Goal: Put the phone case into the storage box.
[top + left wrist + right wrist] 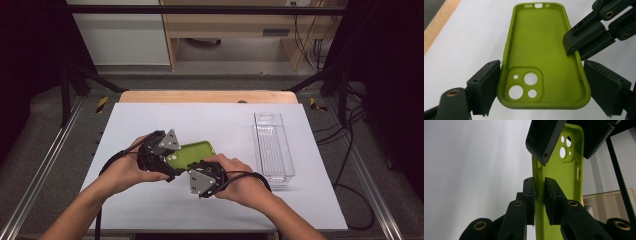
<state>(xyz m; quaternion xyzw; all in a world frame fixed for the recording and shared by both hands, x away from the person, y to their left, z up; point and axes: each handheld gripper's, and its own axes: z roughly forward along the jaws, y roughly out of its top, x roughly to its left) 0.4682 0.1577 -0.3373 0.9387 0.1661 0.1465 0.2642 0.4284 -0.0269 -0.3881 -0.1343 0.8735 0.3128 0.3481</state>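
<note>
Left tool [541, 82] is clamped across the camera-hole end of our lime green phone case [541, 57], jaws on both long edges. Right tool [539, 195] is pinching one side wall. We've got the case held just over the white counter [150, 200], hollow side up, its long axis running left to right. No readable branding anywhere. Clear plastic bin [272, 150] sits off right.

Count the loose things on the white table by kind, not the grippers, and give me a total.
Lime green soft phone case: 1
Clear plastic rectangular bin: 1
Total: 2
</note>
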